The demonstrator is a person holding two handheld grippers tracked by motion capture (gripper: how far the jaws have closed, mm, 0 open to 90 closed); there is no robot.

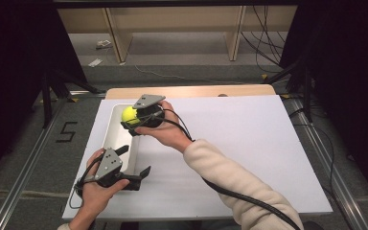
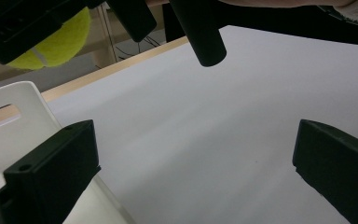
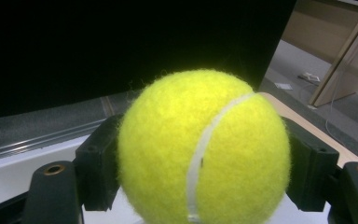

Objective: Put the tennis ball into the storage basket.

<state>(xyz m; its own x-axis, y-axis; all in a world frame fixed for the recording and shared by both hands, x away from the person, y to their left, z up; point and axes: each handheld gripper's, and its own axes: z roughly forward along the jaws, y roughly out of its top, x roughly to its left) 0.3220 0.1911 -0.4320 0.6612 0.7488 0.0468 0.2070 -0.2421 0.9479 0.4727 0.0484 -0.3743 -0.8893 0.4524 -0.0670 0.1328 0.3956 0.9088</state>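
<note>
Over the far end of the white bin point(image 1: 109, 125), near the tabletop's point(image 1: 249, 143) far left corner, our right gripper point(image 1: 133, 120) pinches the tennis ball point(image 1: 129, 114) between both jaws, seam running steeply up. Our left gripper point(image 1: 134, 165) straddles the bin's near right wall, jaws spread wide, holding nothing.

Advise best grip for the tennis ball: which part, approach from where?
Across its widest middle, one jaw on each side, as the right gripper holds the tennis ball now. It is round, so pads set off centre would likely slip; over the white bin, come from above.
</note>
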